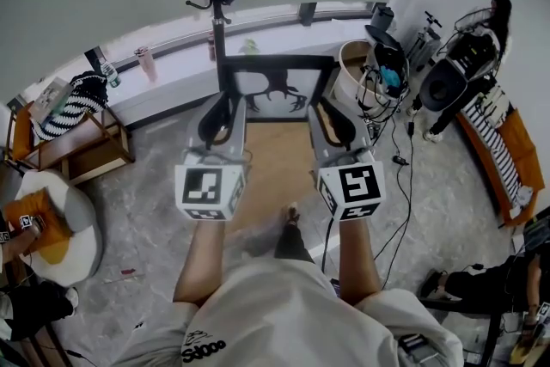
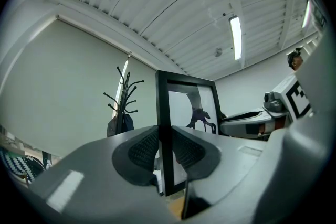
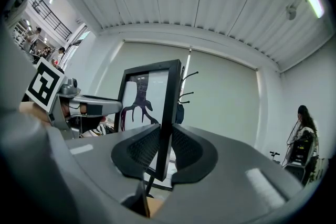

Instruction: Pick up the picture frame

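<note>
holds picture frame (image 1: 275, 92) upright, left gripper (image 1: 222, 118) clamped on its left rail, right gripper (image 1: 333, 121) on its right rail, balancing weight against tilt.

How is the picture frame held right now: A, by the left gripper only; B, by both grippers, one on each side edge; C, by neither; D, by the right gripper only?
B: the left gripper and the right gripper each clamp a side edge of the picture frame.
</note>
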